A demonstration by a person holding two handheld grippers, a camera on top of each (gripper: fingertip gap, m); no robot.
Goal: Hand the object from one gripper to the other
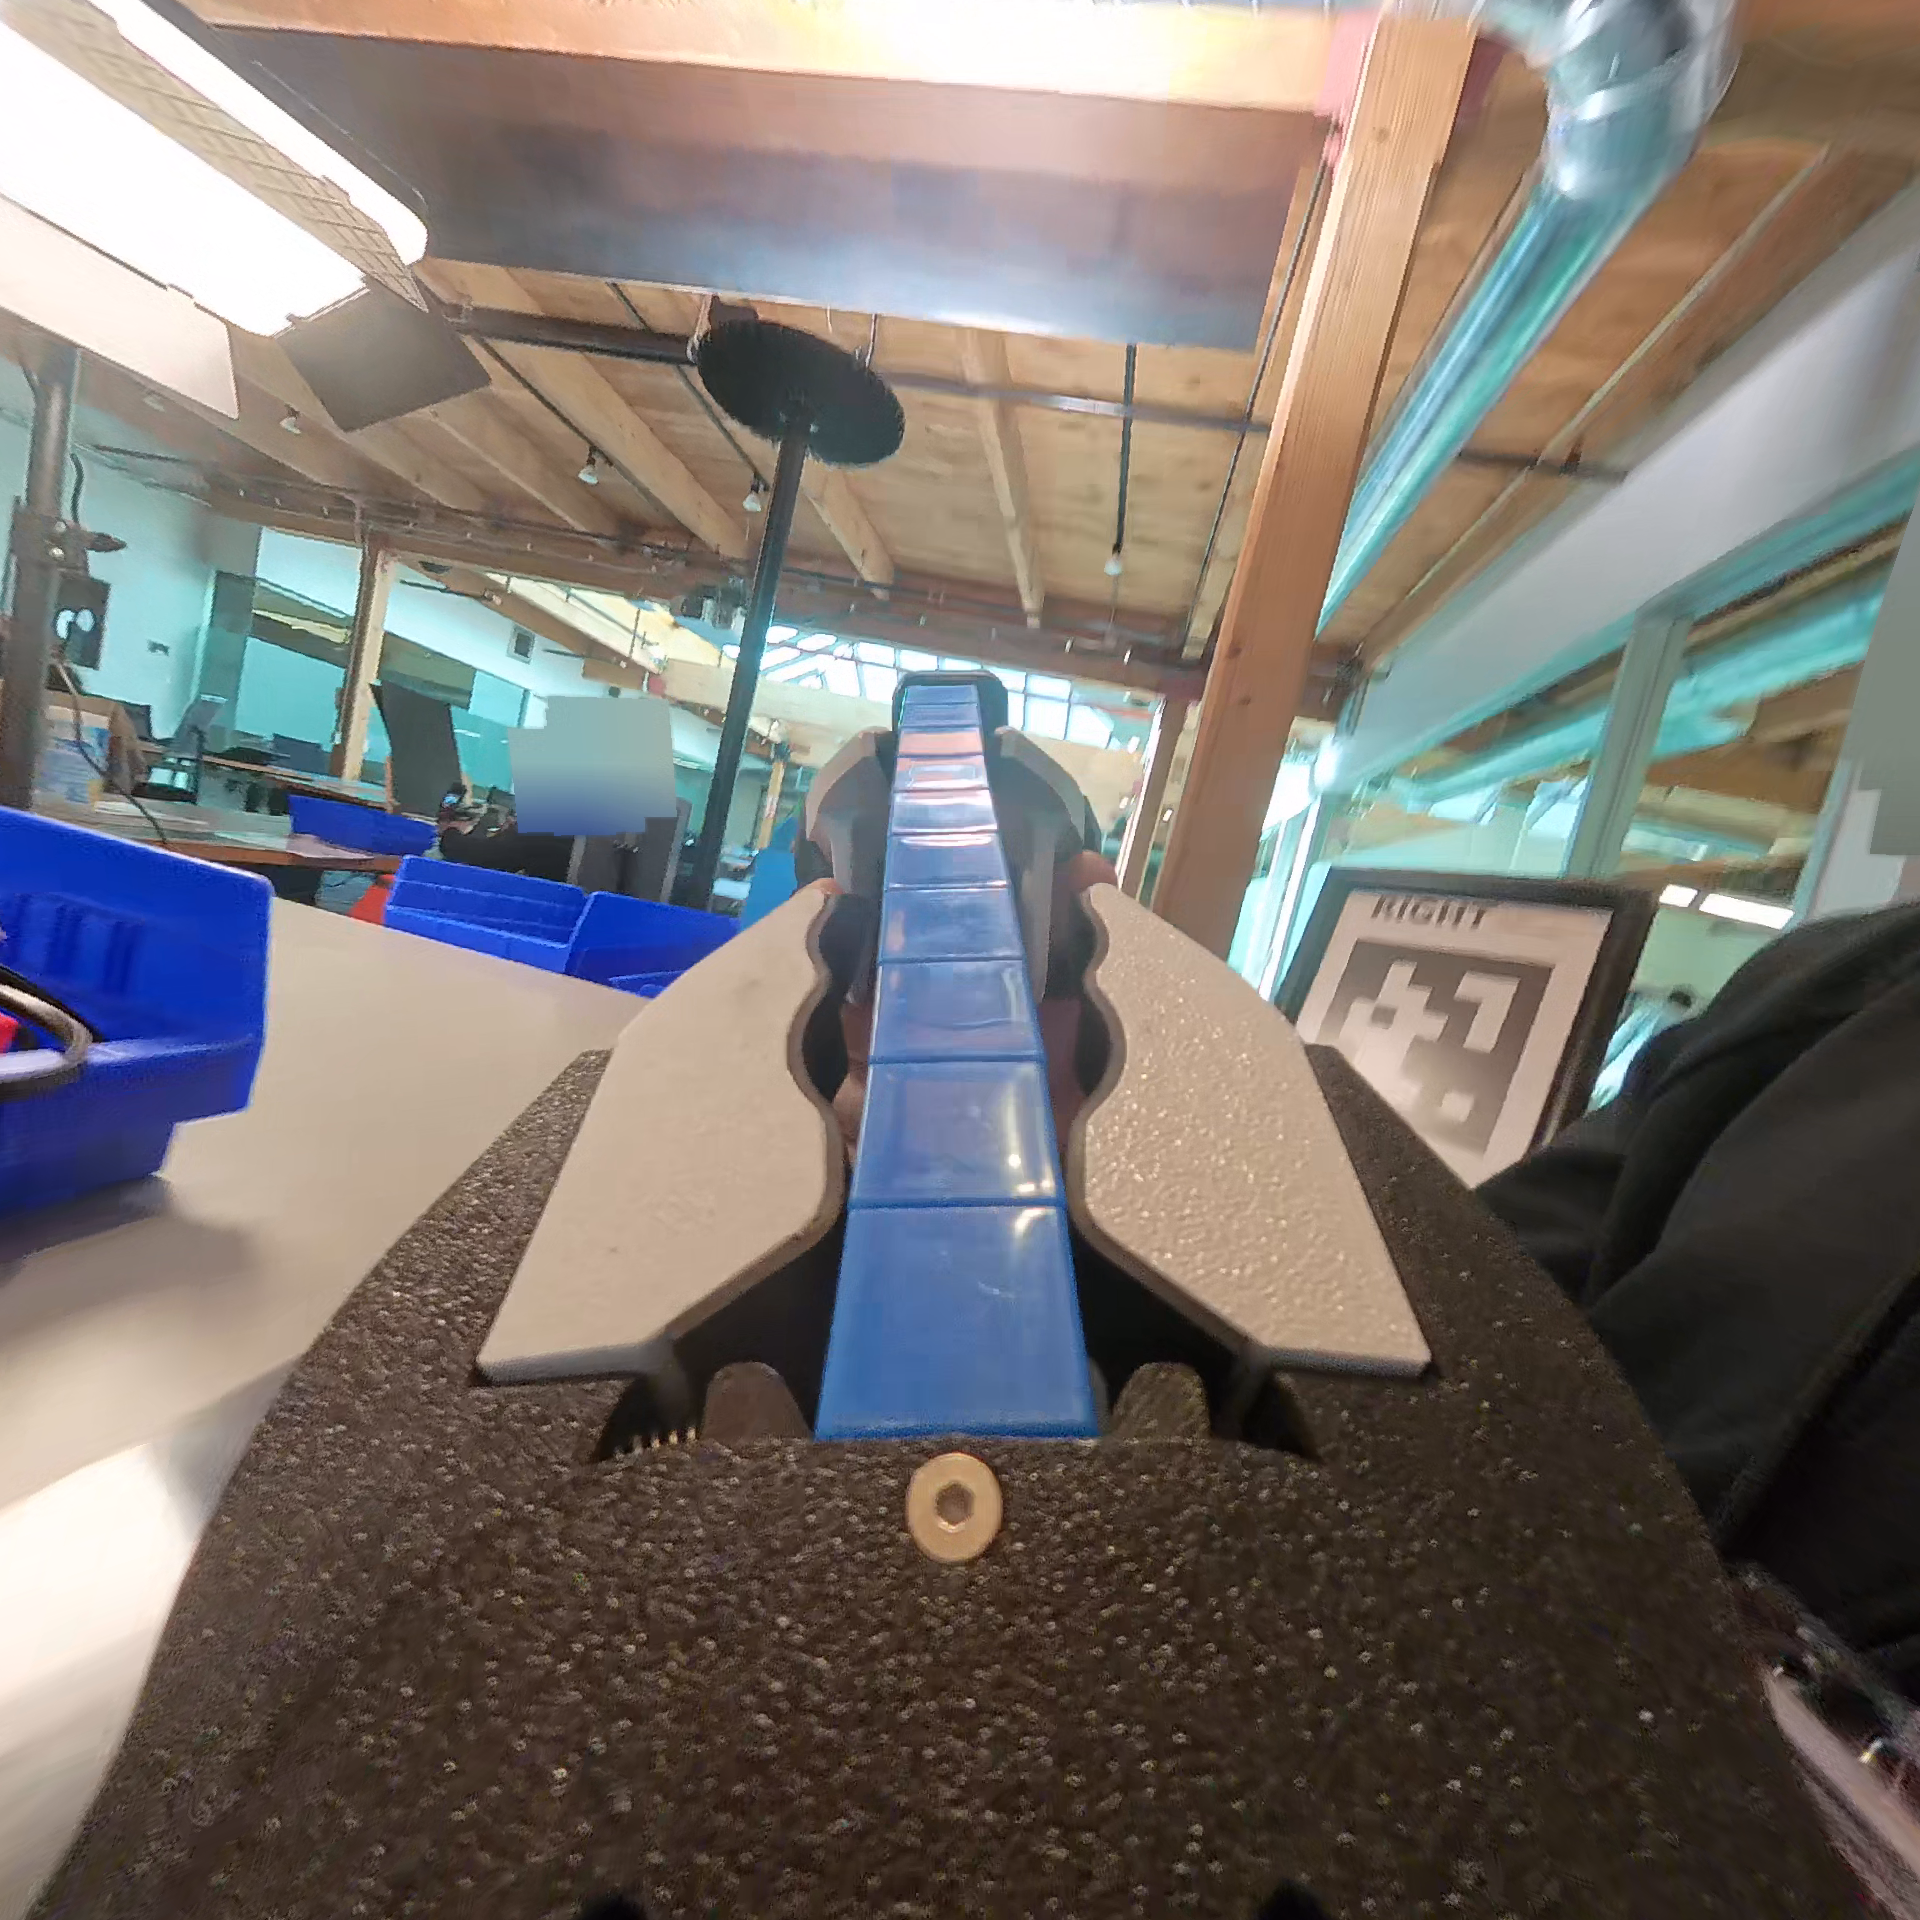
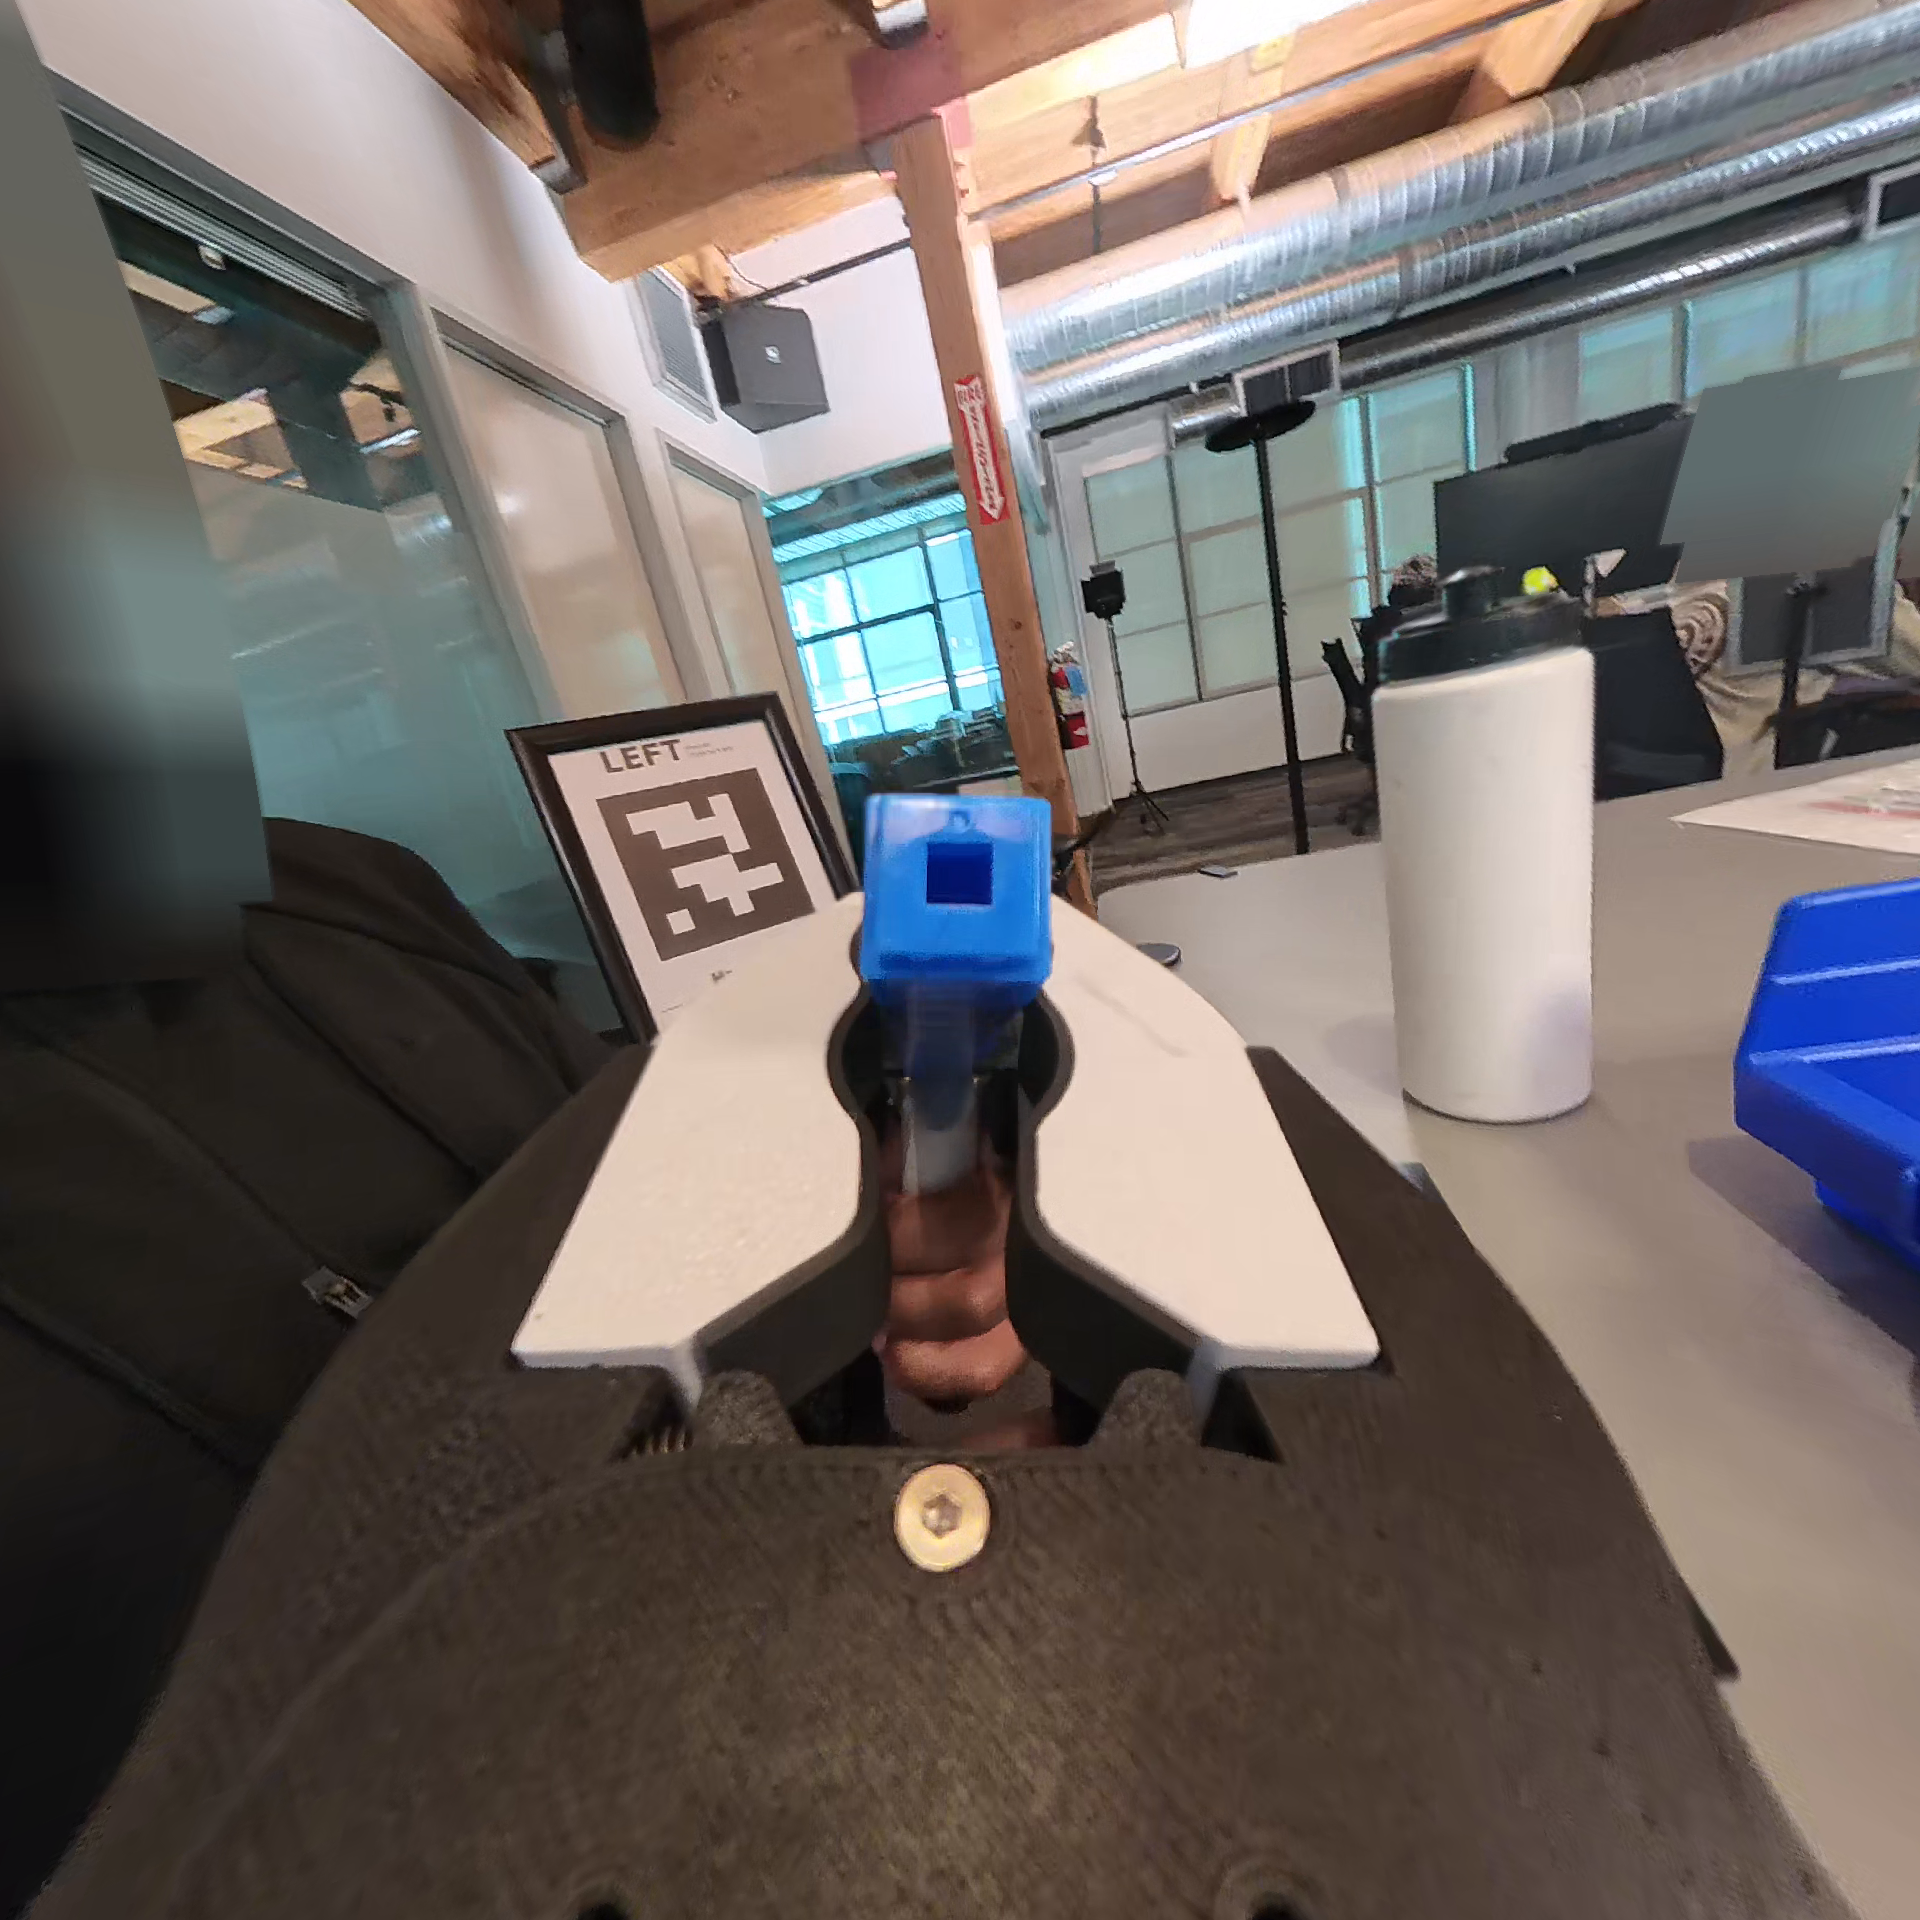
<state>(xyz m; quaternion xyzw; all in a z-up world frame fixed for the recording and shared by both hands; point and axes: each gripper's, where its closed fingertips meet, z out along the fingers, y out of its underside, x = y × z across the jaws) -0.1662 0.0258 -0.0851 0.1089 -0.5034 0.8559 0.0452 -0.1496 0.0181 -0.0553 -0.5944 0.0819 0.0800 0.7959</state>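
Grey table (image 2: 1714, 1299): capped white bottle (image 2: 1484, 883), blue bin (image 1: 125, 997) with cable.

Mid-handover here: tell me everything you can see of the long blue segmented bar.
The long blue segmented bar looks like glossy plastic, a straight run of square blocks joined end to end with thin seams between them. In the left wrist view it lies along the left gripper, clamped between its grey fingers, and its far end sits between the right gripper's fingers. In the right wrist view the right gripper closes on it, and its square end face with a darker square recess points at the camera. It is held off the table.
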